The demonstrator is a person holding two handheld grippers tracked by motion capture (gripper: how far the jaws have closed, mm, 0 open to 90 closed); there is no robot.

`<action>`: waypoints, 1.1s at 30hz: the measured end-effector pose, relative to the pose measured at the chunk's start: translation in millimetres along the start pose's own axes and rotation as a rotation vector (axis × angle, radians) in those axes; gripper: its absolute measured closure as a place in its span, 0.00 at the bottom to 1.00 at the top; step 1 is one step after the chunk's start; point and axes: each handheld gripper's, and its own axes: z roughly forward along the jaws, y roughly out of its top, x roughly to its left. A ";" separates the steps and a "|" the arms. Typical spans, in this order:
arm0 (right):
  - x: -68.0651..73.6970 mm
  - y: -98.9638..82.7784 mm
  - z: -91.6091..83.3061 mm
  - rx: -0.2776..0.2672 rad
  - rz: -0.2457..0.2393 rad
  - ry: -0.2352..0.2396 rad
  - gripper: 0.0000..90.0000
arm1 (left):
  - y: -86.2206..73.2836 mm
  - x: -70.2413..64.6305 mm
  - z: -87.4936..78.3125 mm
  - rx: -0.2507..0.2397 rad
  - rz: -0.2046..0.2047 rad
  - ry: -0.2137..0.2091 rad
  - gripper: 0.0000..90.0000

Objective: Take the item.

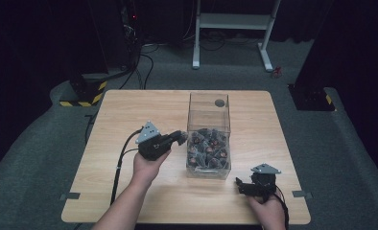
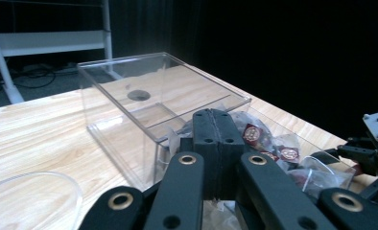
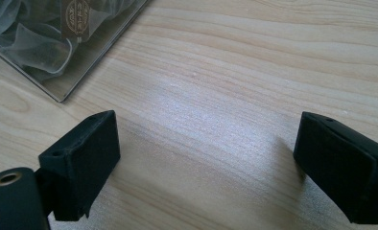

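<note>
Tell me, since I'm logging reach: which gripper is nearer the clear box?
Left. The left gripper sits at the clear box's left wall; the right gripper lies apart, off its near-right corner.

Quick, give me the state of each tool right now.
Left tool: shut, jaws pressed together with nothing between them, at the clear box of wrapped sweets.
Right tool: open, empty, over the table.

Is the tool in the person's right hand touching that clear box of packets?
Apart. In the high view, bare table separates the right tool from the clear box; its jaws stand open.
</note>
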 end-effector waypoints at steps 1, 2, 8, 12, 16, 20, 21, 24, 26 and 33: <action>0.0 0.0 0.0 0.000 0.000 0.000 0.10 | 0.1 1.5 -1.0 0.000 0.003 0.005 1.00; 0.0 0.0 0.0 0.000 0.000 0.000 0.10 | 0.0 3.1 -2.2 -0.002 0.002 0.010 1.00; -0.2 0.0 -0.1 0.001 -0.002 0.000 0.10 | 0.1 10.8 -7.3 -0.005 0.000 0.033 1.00; -0.2 0.0 -0.1 0.001 -0.002 0.000 0.10 | -0.5 15.8 -10.0 -0.005 -0.005 0.049 1.00; -0.2 0.0 -0.1 0.001 -0.002 0.000 0.10 | -0.7 21.1 -13.4 -0.006 -0.007 0.066 1.00; -0.2 0.0 -0.1 0.001 -0.002 0.000 0.10 | -0.9 25.2 -16.3 -0.010 -0.009 0.079 1.00; -0.2 0.0 -0.1 0.001 -0.002 0.000 0.10 | -1.0 26.7 -17.0 -0.010 -0.010 0.082 1.00; -0.6 -0.2 0.0 -0.001 -0.009 0.000 0.10 | -1.3 30.3 -19.0 -0.011 -0.017 0.092 1.00; -0.6 -0.2 0.1 -0.001 -0.009 -0.001 0.10 | -1.7 33.1 -20.4 -0.010 -0.016 0.101 1.00; -0.6 -0.2 0.0 0.000 -0.009 -0.001 0.10 | -2.1 40.3 -21.7 -0.007 -0.017 0.126 1.00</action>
